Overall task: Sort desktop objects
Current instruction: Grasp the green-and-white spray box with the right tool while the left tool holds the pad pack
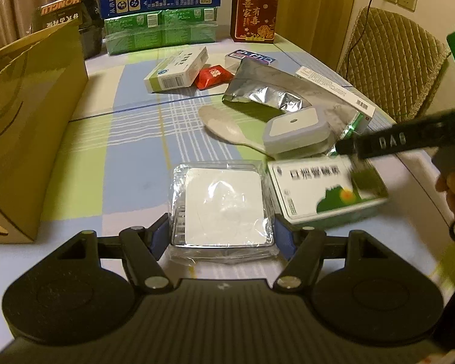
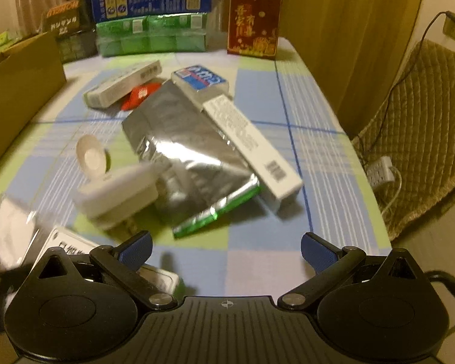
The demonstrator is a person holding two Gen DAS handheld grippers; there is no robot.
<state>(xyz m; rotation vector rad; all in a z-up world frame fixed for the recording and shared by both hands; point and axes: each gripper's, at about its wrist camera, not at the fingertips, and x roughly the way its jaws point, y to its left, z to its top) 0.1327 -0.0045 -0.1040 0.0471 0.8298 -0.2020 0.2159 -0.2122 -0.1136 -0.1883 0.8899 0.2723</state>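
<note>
My left gripper (image 1: 222, 238) is shut on a clear plastic case with a white insert (image 1: 223, 206), held just above the checked tablecloth. A green-and-white medicine box (image 1: 324, 191) lies right beside it. My right gripper (image 2: 226, 251) is open and empty over the table's near edge; its body (image 1: 403, 139) shows at the right of the left wrist view. Ahead lie a silver foil pouch (image 2: 185, 151), a white square container with its lid flipped up (image 2: 115, 191), a long white box (image 2: 251, 142), a blue-labelled packet (image 2: 201, 83) and a red packet (image 2: 139, 94).
An open cardboard box (image 1: 30, 127) stands at the left. Stacked green and blue cartons (image 1: 160, 9), a black box (image 1: 66, 15) and a red gift box (image 1: 254, 12) line the far edge. A padded chair (image 1: 391, 66) stands to the right of the table.
</note>
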